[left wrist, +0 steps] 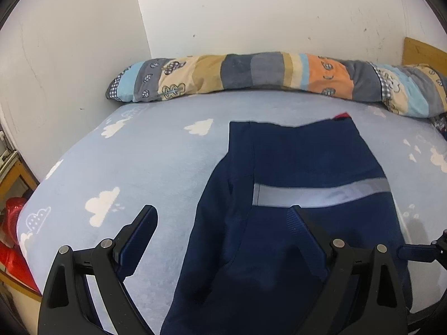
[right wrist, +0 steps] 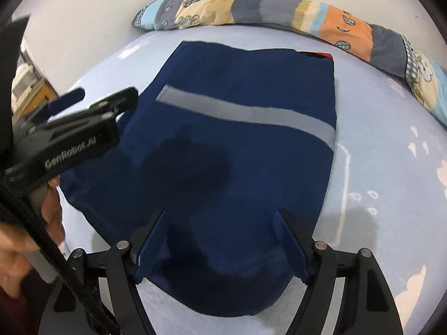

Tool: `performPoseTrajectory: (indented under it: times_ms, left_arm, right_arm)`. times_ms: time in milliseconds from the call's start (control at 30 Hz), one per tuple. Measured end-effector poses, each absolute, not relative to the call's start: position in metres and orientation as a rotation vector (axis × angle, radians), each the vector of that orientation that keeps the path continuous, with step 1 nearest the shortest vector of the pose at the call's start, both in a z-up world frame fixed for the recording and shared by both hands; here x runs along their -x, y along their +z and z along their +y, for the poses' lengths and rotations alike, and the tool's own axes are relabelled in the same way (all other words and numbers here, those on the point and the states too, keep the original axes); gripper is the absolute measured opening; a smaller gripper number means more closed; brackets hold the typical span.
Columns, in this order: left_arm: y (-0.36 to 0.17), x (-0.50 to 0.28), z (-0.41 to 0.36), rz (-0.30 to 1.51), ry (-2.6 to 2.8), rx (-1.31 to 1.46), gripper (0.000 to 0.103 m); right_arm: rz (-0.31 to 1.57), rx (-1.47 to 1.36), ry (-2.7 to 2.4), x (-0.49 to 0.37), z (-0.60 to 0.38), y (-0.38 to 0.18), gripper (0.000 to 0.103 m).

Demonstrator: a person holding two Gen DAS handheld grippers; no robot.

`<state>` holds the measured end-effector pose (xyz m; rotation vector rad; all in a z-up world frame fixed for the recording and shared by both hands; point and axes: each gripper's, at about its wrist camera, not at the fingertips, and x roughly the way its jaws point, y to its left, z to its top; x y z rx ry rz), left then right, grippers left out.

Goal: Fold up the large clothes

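Both grippers hover with jaws spread and empty: the right gripper (right wrist: 222, 244) directly over the navy garment's (right wrist: 237, 117) near hem, the left gripper (left wrist: 223, 240) at its nine-o'clock edge. The garment's long axis runs toward twelve o'clock across the cloud-print bedsheet (left wrist: 145, 167), ending short of the patchwork bolster (left wrist: 251, 72).

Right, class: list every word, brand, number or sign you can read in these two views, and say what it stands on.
"GenRobot.AI": white lettering on the side of the left gripper, seen from the right wrist view; the last letters are blurred.
No readable text on the garment, bedsheet or pillow; they show only stripes and patterns.
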<state>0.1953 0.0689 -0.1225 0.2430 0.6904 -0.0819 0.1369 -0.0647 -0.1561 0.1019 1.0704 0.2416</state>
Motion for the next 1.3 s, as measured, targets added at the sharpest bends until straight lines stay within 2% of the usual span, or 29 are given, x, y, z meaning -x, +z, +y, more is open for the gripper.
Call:
performPoseTrajectory:
  times_ms: [133, 300, 400, 733, 1033, 1167, 1300]
  left_arm:
    - [-0.138, -0.199, 0.07, 0.755, -0.091, -0.266, 0.094]
    - [-0.18, -0.215, 0.074, 0.99, -0.129, -0.237, 0.094]
    - [-0.18, -0.217, 0.076, 1.012, -0.131, -0.219, 0.094]
    - [-0.142, -0.209, 0.083, 0.853, -0.089, -0.164, 0.094]
    - [-0.1, -0.171, 0.083, 0.692, -0.104, -0.129, 0.094]
    - [-0.101, -0.152, 0.082, 0.702, -0.126, -0.124, 0.098]
    - [-0.119, -0.182, 0.1, 0.867, -0.188, -0.071, 0.098]
  right_arm:
    - [1.1, -0.068, 0.241, -0.139, -0.061, -0.168, 0.082]
    - [1.138, -0.076, 0.249, -0.144, -0.056, -0.18, 0.086]
    - [1.143, -0.067, 0.254, -0.144, -0.053, -0.181, 0.09]
    - [1.001, -0.162, 0.173, -0.141, -0.086, -0.141, 0.088]
    - [0.891, -0.232, 0.092, -0.129, -0.111, -0.109, 0.088]
    - [0.891, -0.235, 0.113, -0.12, -0.109, -0.107, 0.089]
    - [0.951, -0.4, 0.137, -0.124, -0.147, -0.128, 0.092]
